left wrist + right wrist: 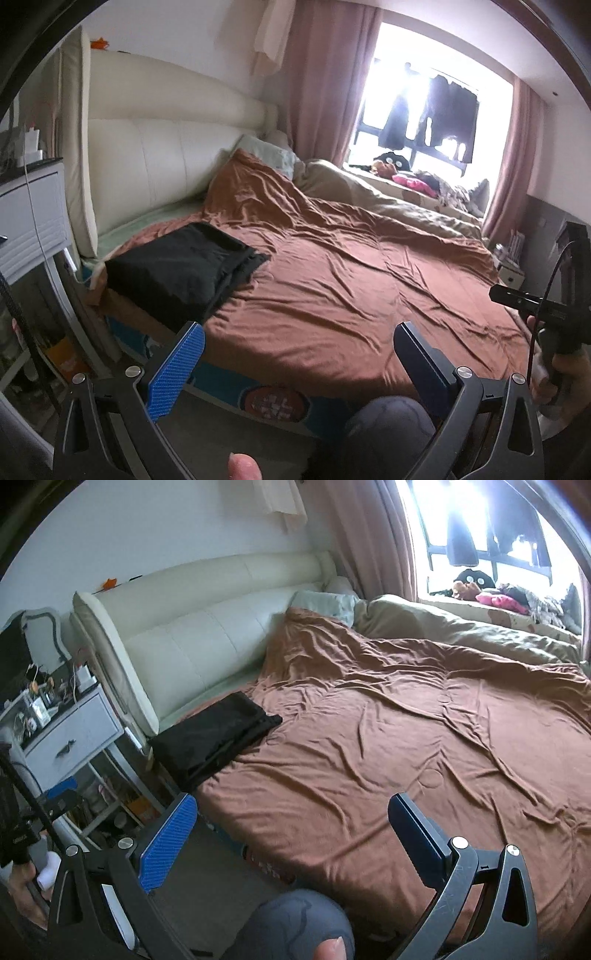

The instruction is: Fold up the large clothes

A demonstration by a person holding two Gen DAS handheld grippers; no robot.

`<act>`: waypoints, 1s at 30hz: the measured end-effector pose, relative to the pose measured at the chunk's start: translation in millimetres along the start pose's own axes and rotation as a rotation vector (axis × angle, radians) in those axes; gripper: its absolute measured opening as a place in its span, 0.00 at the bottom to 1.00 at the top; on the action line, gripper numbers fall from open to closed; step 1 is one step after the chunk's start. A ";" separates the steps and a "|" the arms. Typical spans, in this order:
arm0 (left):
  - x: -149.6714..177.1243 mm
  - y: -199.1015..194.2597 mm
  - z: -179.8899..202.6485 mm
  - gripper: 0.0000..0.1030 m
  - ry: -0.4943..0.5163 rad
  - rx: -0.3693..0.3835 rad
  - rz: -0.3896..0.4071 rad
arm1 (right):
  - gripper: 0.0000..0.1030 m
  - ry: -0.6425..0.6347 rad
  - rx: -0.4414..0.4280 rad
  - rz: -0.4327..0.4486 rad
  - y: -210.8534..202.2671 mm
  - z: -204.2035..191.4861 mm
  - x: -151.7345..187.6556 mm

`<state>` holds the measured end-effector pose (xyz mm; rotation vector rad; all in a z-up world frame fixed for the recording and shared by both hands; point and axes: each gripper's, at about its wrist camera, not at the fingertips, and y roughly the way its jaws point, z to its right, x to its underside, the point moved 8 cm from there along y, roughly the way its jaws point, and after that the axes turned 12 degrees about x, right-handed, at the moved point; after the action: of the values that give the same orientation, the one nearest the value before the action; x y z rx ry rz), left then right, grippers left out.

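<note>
Left claw (299,350) stands wide apart with nothing between its blue pads, held above the near edge of the bed (332,295). Right claw (291,823) likewise gapes fully, empty, over the same edge. The black garment (214,734) lies folded on the brown bedspread at the bed's near left corner, just beside the cream headboard (192,638), well apart from both claws.

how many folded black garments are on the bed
1: a folded black garment on the brown bedspread, at the bed corner nearest the white nightstand. More could be hidden in the pile on the window sill.
</note>
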<state>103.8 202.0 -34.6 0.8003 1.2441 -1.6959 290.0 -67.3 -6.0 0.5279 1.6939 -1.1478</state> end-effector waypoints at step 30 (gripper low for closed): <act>80.5 -25.3 98.7 1.00 0.144 0.079 0.021 | 1.00 0.071 0.088 0.079 -96.2 49.3 122.2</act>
<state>46.2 89.6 -64.9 0.9945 1.2662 -1.7036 188.3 -174.2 -75.5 0.6922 1.6727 -1.1624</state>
